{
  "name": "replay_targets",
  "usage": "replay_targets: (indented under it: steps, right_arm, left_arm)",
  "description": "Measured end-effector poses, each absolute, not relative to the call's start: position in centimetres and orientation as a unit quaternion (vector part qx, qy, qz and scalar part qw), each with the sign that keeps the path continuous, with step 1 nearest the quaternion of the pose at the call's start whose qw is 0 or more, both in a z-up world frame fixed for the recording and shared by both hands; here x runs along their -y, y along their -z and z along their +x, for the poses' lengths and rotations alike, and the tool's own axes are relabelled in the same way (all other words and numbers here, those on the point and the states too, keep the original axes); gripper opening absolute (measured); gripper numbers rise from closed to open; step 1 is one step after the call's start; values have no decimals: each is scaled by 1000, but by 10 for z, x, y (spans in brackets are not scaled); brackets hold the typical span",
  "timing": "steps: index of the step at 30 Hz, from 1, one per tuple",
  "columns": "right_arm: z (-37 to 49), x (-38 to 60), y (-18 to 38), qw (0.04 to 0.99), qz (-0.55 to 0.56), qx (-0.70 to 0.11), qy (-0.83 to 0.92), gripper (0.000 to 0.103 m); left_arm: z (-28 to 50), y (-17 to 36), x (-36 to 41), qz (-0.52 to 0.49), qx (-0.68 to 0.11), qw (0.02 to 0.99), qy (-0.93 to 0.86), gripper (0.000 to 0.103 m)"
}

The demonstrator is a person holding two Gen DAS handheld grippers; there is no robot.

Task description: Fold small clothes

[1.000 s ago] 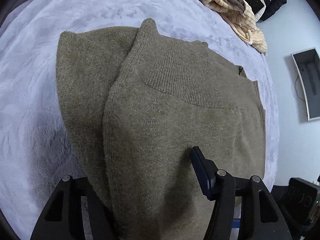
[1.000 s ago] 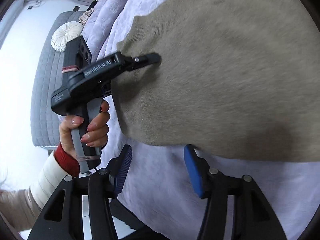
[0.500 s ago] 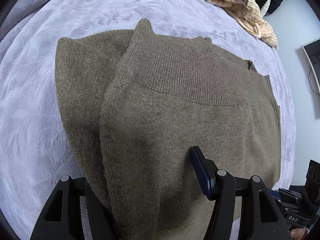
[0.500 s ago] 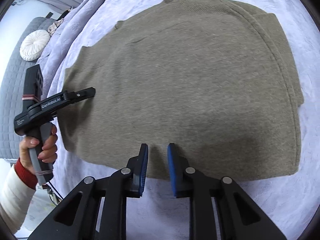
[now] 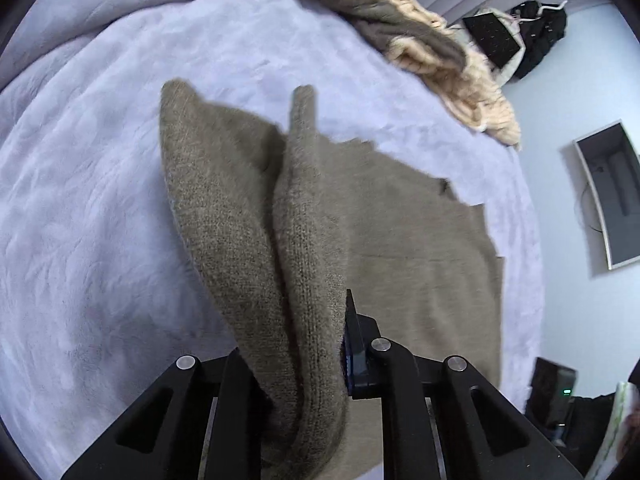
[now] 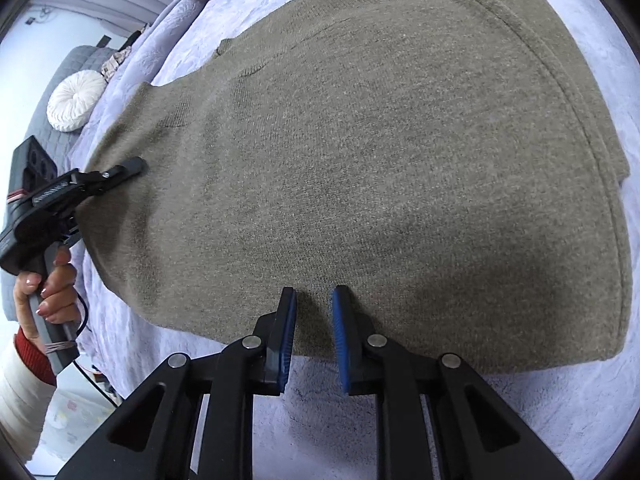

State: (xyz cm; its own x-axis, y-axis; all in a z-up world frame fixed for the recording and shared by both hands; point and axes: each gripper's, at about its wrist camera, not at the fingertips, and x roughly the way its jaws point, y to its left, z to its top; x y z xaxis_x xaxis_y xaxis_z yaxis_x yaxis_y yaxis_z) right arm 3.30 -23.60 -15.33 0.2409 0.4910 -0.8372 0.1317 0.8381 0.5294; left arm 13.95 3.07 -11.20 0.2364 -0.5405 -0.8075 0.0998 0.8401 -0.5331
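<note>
An olive knit sweater [image 6: 380,152] lies on a lilac bedspread [image 6: 400,420]. My left gripper [image 5: 308,344] is shut on the sweater [image 5: 304,264] at its edge and lifts a bunched fold of it; it also shows in the right wrist view [image 6: 120,170] at the sweater's left edge. My right gripper [image 6: 314,320] sits at the sweater's near hem with the jaws a narrow gap apart, the tips over the cloth. Nothing is pinched between its blue pads [image 6: 286,328].
A pile of brown and cream clothes [image 5: 432,60] lies at the far side of the bed. A round white cushion [image 6: 74,106] sits on grey quilted bedding at the left. A wall-mounted frame [image 5: 612,192] and dark items stand off the bed at the right.
My left gripper has closed on the sweater's edge and lifted it into a bunched fold. My right gripper has moved forward onto the near hem, its jaws still narrow.
</note>
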Motion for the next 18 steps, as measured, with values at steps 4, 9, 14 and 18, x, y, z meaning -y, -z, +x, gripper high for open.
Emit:
replay_targets:
  steps: [4,9,14,18]
  right_arm:
    - [24,251,151,741,293,-591,-126,19]
    - [3,279,145,743,323,-578,-98,19]
    - [-13,299,161,723,379,-570,-98,18]
    - [-18,304,171,717,402,-561,-102,18]
  left_arm:
    - [141,69,4,-172,-553,774,254,17]
    - [142,34,73,-145,-537,771,311,17]
    - [136,35,172,-82,-544,760,346,17]
    - [129,83,242,0,-575,748,330,17]
